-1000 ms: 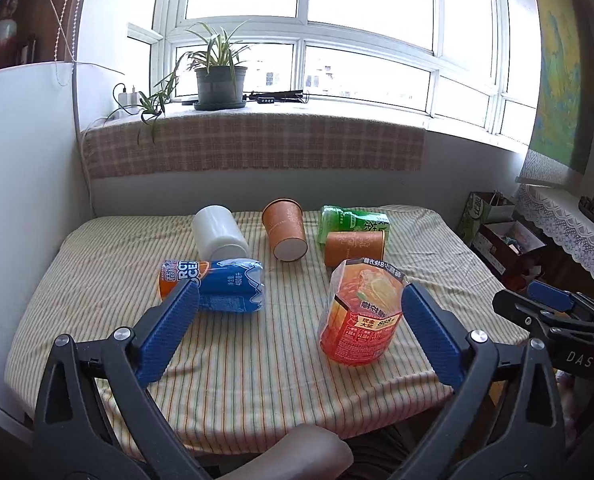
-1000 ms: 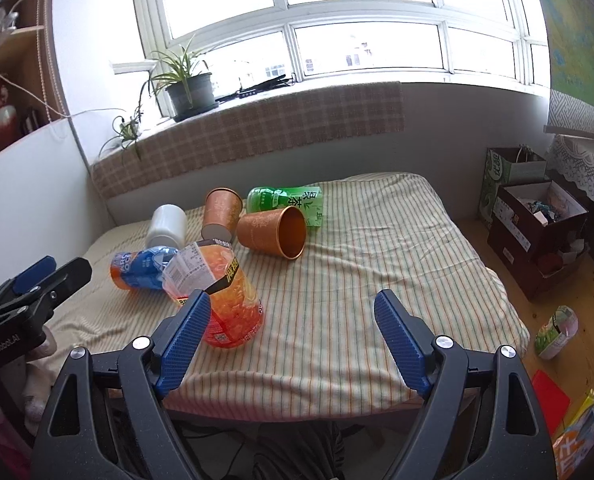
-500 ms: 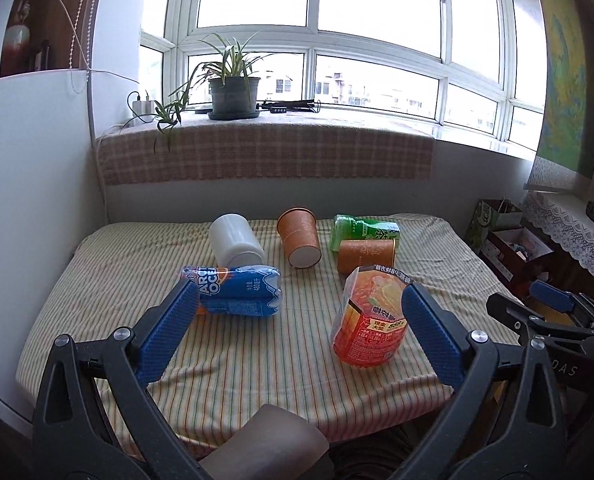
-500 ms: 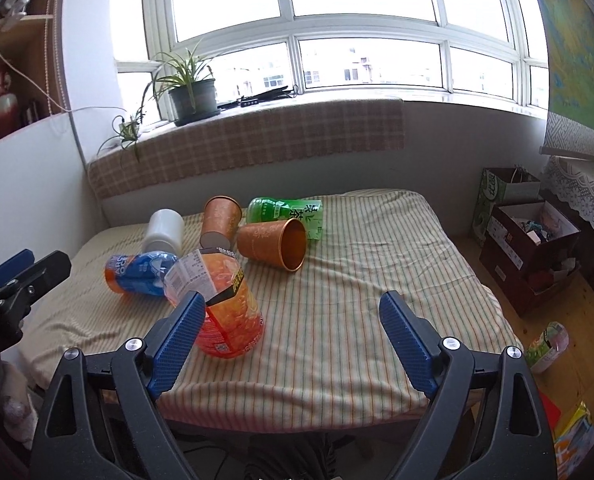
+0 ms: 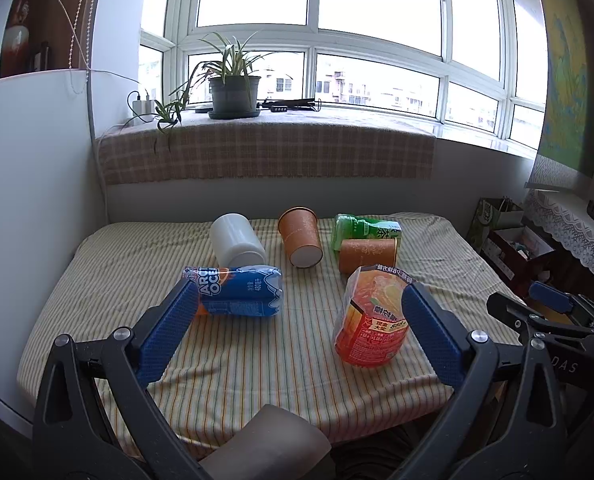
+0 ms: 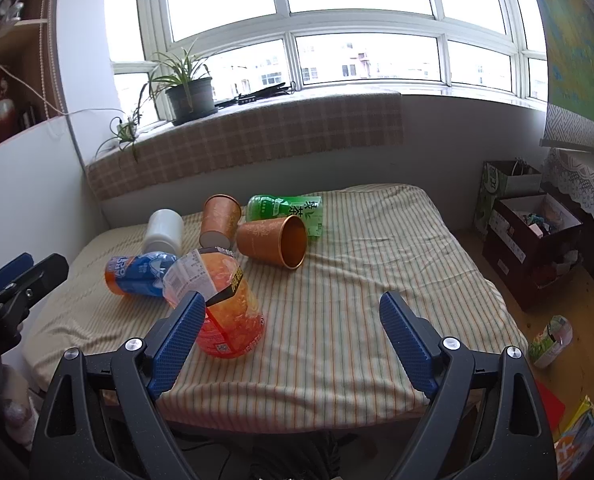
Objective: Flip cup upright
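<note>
Two orange paper cups lie on their sides on the striped table. One cup (image 5: 300,237) (image 6: 219,221) has its white base toward me. The other cup (image 5: 368,255) (image 6: 273,241) lies crosswise, its open mouth toward the right wrist view. A white cup (image 5: 237,241) (image 6: 163,232) also lies on its side at the left. My left gripper (image 5: 297,332) is open and empty, short of the table's near edge. My right gripper (image 6: 293,340) is open and empty, also at the near edge.
A blue and orange bottle (image 5: 237,291) (image 6: 137,274), a green tea bottle (image 5: 367,227) (image 6: 287,208) and a large orange juice bottle (image 5: 373,320) (image 6: 221,308) lie among the cups. A wall (image 5: 25,200) bounds the left. Boxes (image 6: 533,236) stand on the floor at the right.
Both grippers have pulled back and risen a little, so the table looks smaller and more of the window shows. Nothing on the table has moved.
</note>
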Demonstrator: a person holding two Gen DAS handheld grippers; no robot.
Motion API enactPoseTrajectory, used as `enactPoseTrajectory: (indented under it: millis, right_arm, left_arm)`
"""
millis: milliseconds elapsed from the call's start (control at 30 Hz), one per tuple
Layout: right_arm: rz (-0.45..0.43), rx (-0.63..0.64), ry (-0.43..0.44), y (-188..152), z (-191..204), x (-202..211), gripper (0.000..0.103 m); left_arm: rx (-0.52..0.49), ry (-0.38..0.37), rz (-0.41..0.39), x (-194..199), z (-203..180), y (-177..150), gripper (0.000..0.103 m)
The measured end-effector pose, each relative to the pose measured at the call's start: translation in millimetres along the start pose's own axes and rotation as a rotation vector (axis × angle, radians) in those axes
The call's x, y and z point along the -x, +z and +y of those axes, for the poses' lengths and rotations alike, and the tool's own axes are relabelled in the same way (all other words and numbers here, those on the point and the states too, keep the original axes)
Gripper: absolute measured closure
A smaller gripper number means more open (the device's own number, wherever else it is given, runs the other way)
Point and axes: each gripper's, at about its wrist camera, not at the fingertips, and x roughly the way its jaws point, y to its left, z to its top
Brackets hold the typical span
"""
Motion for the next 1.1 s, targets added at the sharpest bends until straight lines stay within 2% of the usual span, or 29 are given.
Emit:
enactPoseTrajectory:
  millis: [1100]
  right_arm:
    - [0.045,-0.002,0.022,-2.3,0.8,-10.2,0.014]
  left_arm:
    - [-0.011,0.023,-0.015,-0.4,7.9,3.3,0.000]
